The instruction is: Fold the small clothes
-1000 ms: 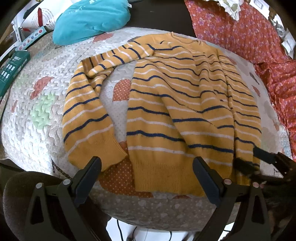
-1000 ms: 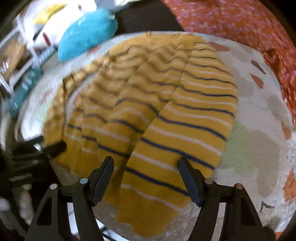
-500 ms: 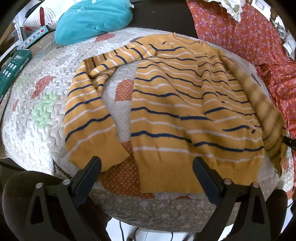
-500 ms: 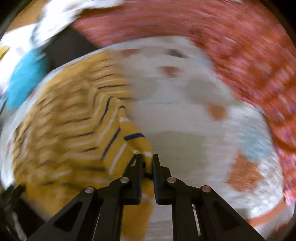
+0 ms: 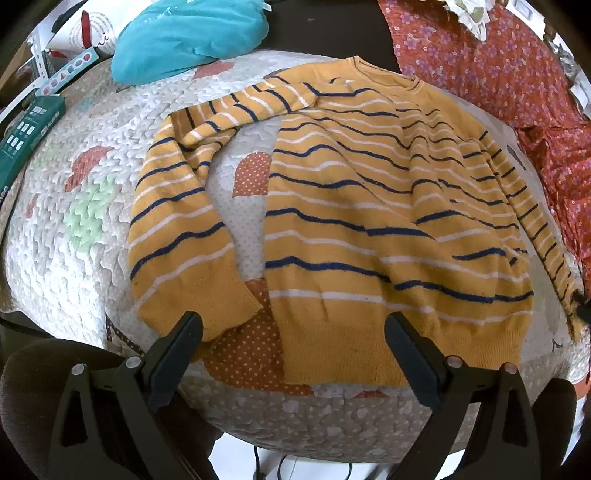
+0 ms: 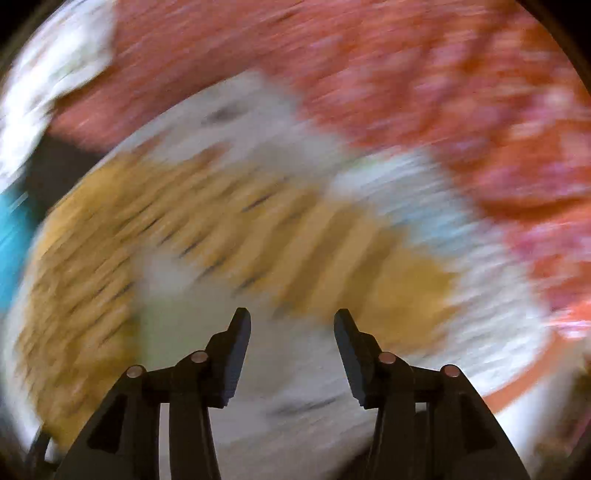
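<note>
A yellow sweater (image 5: 369,221) with navy and white stripes lies flat on a quilted round table (image 5: 74,221). Its left sleeve (image 5: 173,229) bends down to the near edge. Its right sleeve (image 5: 535,229) runs down the right side of the body. My left gripper (image 5: 293,332) is open and empty, just above the sweater's hem. My right gripper (image 6: 291,328) is open and empty; its view is heavily blurred, with the sweater (image 6: 184,236) beyond the fingers. A dark tip of it shows at the left wrist view's right edge (image 5: 583,312) by the right cuff.
A teal cushion (image 5: 192,33) lies at the table's far left. A green box (image 5: 22,136) sits at the left edge. Red floral fabric (image 5: 498,74) covers the far right. A dark chair (image 5: 33,387) stands below the near edge.
My right gripper shut on the right sleeve's cuff, drew it off the body out to the right side, and has now opened and let go. My left gripper stayed still.
</note>
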The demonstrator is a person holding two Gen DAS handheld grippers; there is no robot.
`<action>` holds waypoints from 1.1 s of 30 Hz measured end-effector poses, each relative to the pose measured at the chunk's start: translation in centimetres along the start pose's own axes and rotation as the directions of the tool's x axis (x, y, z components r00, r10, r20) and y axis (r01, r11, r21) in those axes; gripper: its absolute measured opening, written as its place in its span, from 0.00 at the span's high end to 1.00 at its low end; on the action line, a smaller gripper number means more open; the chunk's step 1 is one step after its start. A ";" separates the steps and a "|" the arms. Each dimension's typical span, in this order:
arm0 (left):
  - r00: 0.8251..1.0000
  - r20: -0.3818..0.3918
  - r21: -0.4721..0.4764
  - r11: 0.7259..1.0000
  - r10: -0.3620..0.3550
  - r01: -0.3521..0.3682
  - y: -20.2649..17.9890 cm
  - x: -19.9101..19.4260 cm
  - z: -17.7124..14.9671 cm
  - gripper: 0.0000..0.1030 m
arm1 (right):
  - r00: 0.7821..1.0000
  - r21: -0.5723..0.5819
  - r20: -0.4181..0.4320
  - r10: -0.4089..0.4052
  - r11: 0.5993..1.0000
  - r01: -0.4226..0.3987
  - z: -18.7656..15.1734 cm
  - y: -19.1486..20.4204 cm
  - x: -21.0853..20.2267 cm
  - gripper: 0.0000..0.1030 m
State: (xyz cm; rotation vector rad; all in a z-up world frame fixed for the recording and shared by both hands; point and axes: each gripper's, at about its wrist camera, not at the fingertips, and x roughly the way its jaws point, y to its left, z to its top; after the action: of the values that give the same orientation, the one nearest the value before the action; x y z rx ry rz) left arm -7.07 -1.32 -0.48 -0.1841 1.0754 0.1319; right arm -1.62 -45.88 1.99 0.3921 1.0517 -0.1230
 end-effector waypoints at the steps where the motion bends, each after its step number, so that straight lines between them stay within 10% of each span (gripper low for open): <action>1: 1.000 0.001 -0.002 1.000 0.001 -0.001 0.1 0.0 0.0 0.04 | 0.994 -0.030 -0.064 0.086 0.996 -0.088 -1.1 1.4 0.8 0.50; 7: 1.000 0.014 -0.030 1.000 -0.009 0.009 1.3 -0.6 -0.2 0.04 | 0.899 -0.027 -0.311 0.308 0.943 -0.333 -7.1 7.7 4.9 0.42; 12: 1.000 0.021 -0.044 0.999 0.005 -0.004 1.9 -0.8 -0.2 0.04 | 0.904 -0.083 -0.275 0.328 0.928 -0.362 -7.1 9.8 4.4 0.35; 15: 1.000 0.019 -0.054 0.998 0.016 -0.015 2.4 -0.8 -0.2 0.04 | 0.906 -0.151 -0.302 0.297 0.923 -0.353 -7.9 10.9 5.4 0.95; 22: 1.000 -0.030 -0.124 0.992 0.000 -0.004 5.0 -0.5 0.1 0.04 | 0.935 -0.123 -0.236 0.266 0.946 -0.300 -6.9 6.4 2.6 0.96; 30: 0.985 -0.126 -0.061 0.992 -0.120 0.113 2.6 2.3 0.9 0.04 | 0.920 -0.050 -0.262 0.290 0.948 -0.313 -7.9 3.9 2.6 0.96; 33: 0.975 -0.177 -0.008 0.991 -0.136 0.137 0.5 3.8 1.3 0.19 | 0.916 -0.064 -0.270 0.297 0.944 -0.325 -8.1 4.9 2.9 0.96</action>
State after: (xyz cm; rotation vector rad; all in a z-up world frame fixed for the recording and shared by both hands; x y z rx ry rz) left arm -4.30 -0.49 -3.31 -0.2696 1.2364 -0.0108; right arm -5.40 -38.15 -2.78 0.4815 1.2310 0.2769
